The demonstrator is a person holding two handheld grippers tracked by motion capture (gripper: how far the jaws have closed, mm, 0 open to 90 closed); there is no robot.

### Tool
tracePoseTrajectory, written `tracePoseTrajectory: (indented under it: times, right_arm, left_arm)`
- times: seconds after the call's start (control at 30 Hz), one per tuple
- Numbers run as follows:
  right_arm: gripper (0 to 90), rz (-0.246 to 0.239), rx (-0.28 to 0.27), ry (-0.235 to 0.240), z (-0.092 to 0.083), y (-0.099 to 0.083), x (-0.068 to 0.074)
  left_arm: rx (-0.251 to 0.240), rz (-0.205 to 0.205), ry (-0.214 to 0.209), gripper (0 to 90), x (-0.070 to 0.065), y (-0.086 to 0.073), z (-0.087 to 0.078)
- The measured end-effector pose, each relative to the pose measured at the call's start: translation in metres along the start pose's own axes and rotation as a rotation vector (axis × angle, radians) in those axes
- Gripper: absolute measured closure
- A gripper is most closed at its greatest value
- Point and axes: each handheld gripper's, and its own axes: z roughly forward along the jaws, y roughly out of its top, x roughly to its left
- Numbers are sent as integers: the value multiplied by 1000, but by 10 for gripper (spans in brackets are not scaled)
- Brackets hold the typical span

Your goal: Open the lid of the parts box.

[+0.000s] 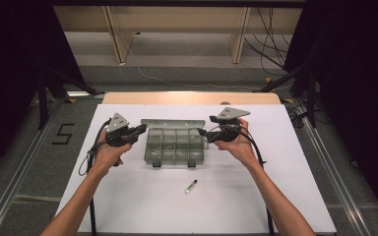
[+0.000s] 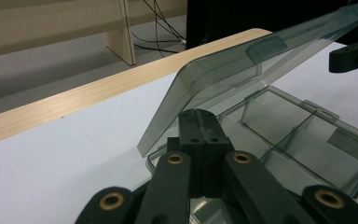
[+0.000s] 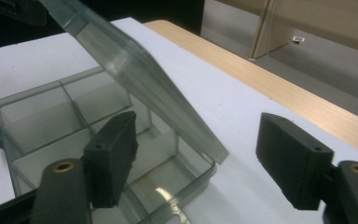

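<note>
Left gripper (image 2: 200, 122) fingers were pressed together, empty, just beside the left end of the clear compartment box (image 1: 173, 146); right gripper (image 3: 200, 158) fingers were spread, straddling the box's right front corner without pinching it. Box lid (image 2: 261, 60) stood tilted open over the empty compartments. A small metal pin (image 1: 191, 186) lay on the white counter (image 1: 285, 196), nearer the person.
</note>
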Motion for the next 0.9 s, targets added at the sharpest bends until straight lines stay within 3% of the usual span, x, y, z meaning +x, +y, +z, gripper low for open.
tracePoseTrajectory:
  times: [0.07, 0.3, 0.43, 0.47, 0.67, 0.77, 0.8, 0.9]
  right_arm:
    - [359, -13, 18, -2, 3, 1, 1]
    - [644, -45, 1, 16, 8, 4, 0]
    - [719, -51, -5, -1, 6, 4, -2]
    - [728, -49, -8, -6, 6, 4, -2]
    - [767, -62, -17, -44, 6, 7, -2]
    - [781, -50, -9, -56, 6, 7, -2]
    - [784, -51, -12, -58, 7, 8, -3]
    - [793, -47, -11, -62, 7, 8, -3]
  left_arm:
    - [-1, -2, 0, 896, 0, 0, 0]
    - [5, 1, 2, 896, 2, -1, -1]
    - [16, -7, 7, 873, 2, -2, 0]
    - [35, -21, -9, 857, 2, -4, 0]
    - [138, -43, -5, 745, 1, -12, 6]
    - [183, -52, -2, 609, -1, -16, 10]
    - [246, -69, 11, 564, -1, -18, 13]
    - [293, -73, 18, 501, -3, -21, 16]
